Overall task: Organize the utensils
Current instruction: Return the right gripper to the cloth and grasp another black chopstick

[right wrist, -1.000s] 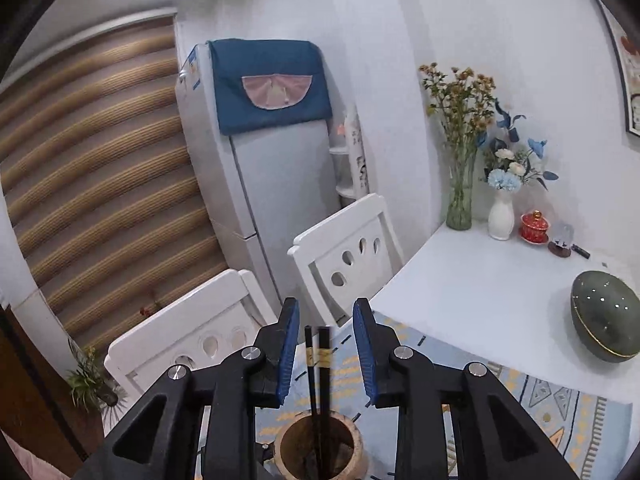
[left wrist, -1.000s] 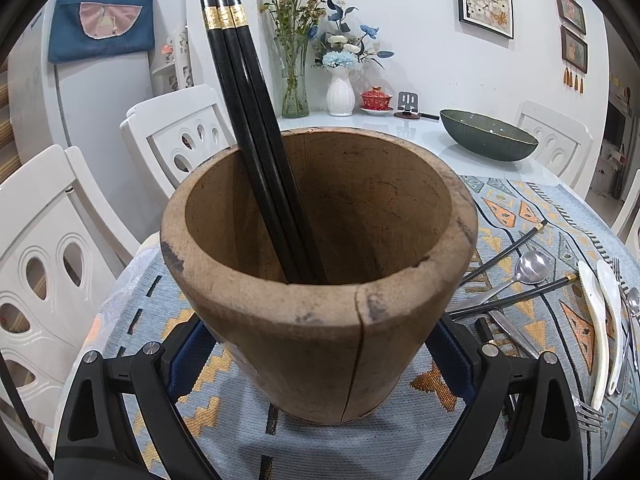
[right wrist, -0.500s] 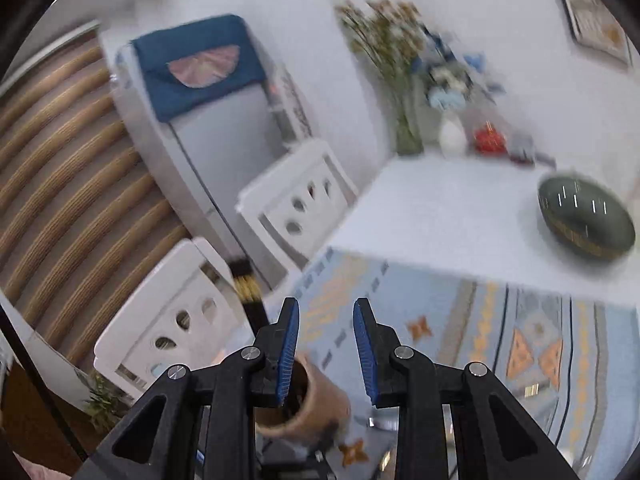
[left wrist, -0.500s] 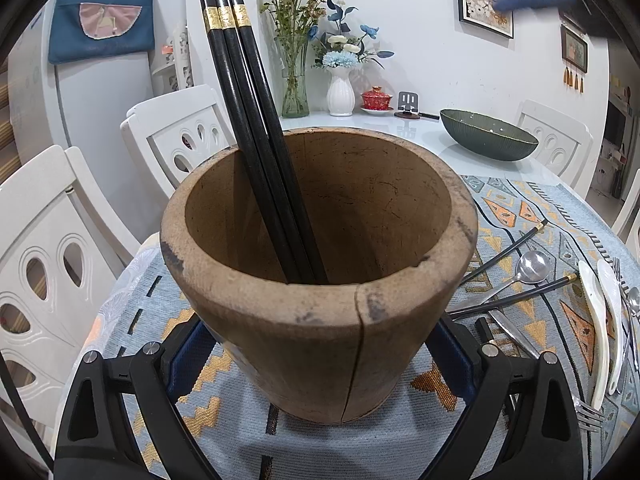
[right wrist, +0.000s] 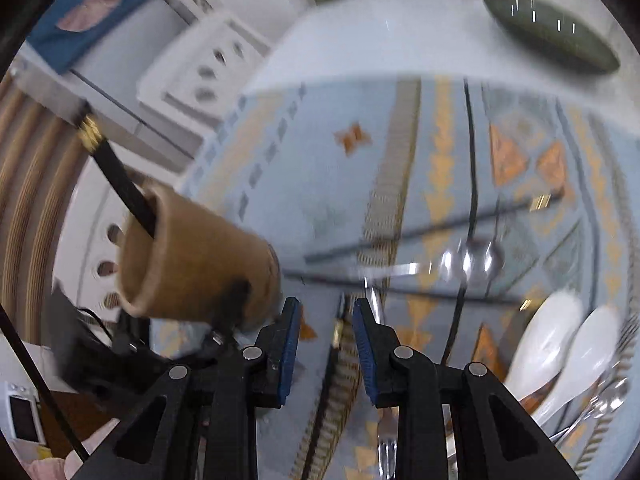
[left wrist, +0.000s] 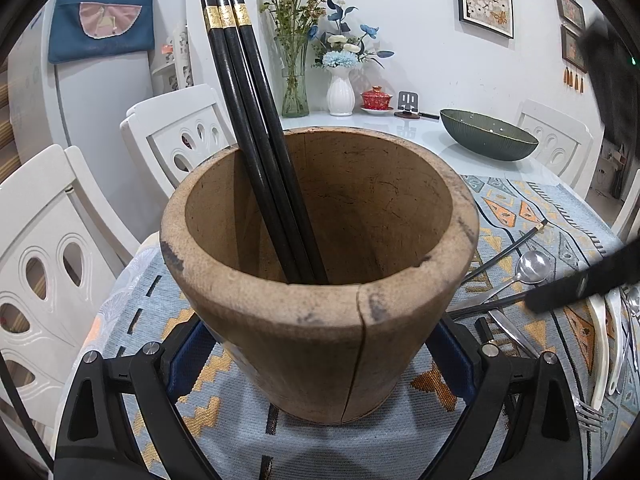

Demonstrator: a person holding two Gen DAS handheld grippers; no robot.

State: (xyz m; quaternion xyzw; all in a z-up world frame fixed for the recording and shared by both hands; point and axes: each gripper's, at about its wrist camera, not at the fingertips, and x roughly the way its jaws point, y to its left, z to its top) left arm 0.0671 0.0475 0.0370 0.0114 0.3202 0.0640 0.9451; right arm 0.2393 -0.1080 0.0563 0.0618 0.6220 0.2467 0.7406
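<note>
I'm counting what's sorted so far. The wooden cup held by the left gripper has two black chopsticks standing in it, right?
Not quite: the left wrist view shows three black chopsticks in the wooden cup, each with a gold band near its top. The left gripper does hold the cup.

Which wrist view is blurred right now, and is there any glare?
Left wrist view: sharp, the cup and chopsticks crisp, with fisheye bending at the edges; only the dark shape at right is smeared. Right wrist view: heavy motion blur over the mat, streaked glare on the spoon and bowl; the right gripper itself stays sharp.
</note>
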